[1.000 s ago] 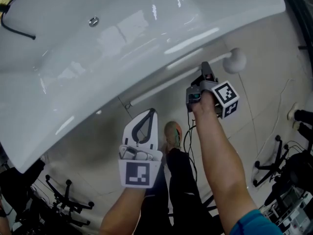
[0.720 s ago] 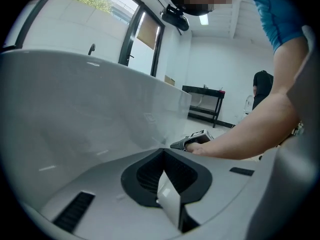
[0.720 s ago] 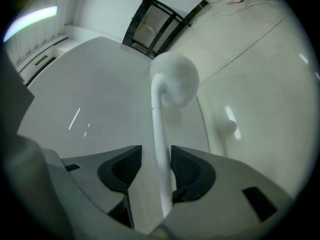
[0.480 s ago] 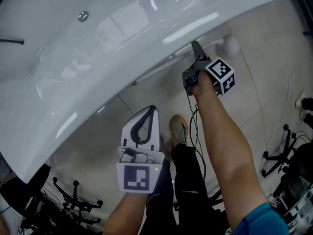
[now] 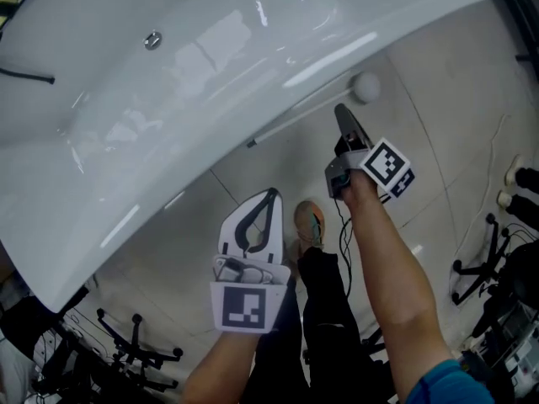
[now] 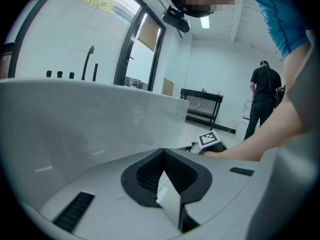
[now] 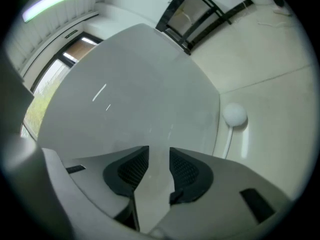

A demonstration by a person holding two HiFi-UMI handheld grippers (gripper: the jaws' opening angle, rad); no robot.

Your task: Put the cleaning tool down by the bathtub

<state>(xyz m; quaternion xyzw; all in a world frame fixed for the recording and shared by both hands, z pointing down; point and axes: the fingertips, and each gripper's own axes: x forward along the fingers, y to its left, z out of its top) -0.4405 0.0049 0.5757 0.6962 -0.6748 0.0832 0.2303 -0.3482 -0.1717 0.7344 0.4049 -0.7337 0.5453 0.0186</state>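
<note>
The cleaning tool, a white ball head (image 5: 365,87) on a long white handle (image 5: 295,121), lies on the tiled floor against the foot of the white bathtub (image 5: 210,74). My right gripper (image 5: 344,114) hovers just short of the handle, clear of it. Its jaws are closing with nothing between them. In the right gripper view the ball head (image 7: 234,114) rests on the floor to the right of the jaws (image 7: 159,159), beside the tub wall (image 7: 140,94). My left gripper (image 5: 269,195) hangs lower over the floor, shut and empty (image 6: 162,151).
The tub's drain (image 5: 152,39) shows inside the basin. The person's shoe (image 5: 305,225) stands between the arms. Black stand legs (image 5: 126,339) sit at the lower left, more stands and cables (image 5: 484,268) at the right. A person in black (image 6: 262,99) stands far back.
The right gripper was on the tool's handle near the ball head; it has let go and drawn back. The tool now lies by the tub. The left gripper has hardly moved.
</note>
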